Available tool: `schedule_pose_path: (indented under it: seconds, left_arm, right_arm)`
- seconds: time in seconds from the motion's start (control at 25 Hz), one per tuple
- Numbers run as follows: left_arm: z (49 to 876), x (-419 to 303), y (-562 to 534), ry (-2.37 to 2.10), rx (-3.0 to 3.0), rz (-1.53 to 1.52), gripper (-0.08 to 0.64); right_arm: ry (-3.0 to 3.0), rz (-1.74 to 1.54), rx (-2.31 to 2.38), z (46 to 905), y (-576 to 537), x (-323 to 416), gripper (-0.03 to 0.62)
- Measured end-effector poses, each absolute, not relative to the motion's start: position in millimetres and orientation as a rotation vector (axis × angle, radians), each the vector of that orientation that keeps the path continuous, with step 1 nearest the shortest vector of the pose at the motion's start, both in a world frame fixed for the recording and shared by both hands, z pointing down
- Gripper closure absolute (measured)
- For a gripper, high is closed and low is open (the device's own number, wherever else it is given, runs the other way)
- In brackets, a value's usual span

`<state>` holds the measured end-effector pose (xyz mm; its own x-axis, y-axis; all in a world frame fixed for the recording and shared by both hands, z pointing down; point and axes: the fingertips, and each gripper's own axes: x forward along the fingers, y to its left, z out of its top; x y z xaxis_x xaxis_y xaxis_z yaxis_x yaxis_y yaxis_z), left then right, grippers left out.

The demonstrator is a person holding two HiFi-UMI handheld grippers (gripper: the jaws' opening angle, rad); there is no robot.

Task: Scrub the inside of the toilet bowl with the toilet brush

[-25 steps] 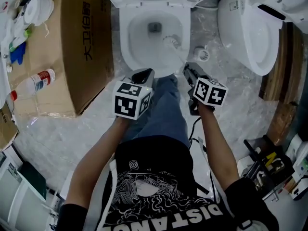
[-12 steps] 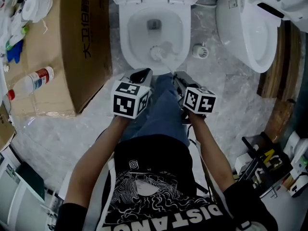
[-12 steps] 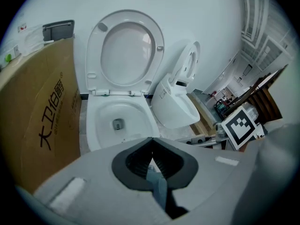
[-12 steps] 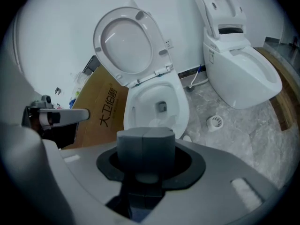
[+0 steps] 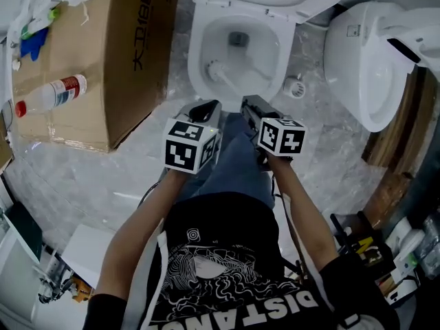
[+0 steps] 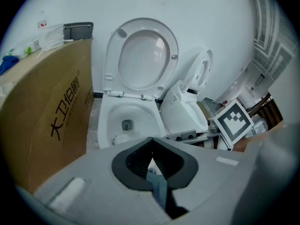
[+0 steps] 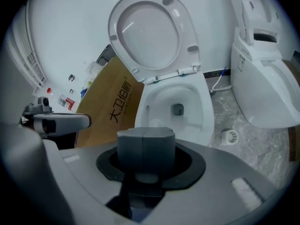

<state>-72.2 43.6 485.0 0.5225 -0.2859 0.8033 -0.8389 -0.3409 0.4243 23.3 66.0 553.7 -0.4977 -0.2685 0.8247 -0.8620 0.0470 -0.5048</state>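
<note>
The left hand-held gripper [image 5: 205,108] is hovering above the knee, jaws pressed together on nothing; the right hand-held gripper [image 5: 249,104] is clamping the toilet brush [image 5: 215,69] by its handle; its bristles are lying inside the toilet bowl [image 5: 195,66], left side.

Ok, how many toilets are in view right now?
2. The open toilet sits straight ahead, with the brush in its bowl. The second toilet stands just to its right. More could be outside the frame.
</note>
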Motion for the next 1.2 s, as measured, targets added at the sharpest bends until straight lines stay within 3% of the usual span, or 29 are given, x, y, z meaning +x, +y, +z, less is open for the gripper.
schedule_pose_path:
  seconds: [1.2]
  left_arm:
    - [488,-57,17,-1.078,1.740,0.742,0.561]
  right_arm:
    - [-1.850,1.296,1.028,598,-55,50,0.430]
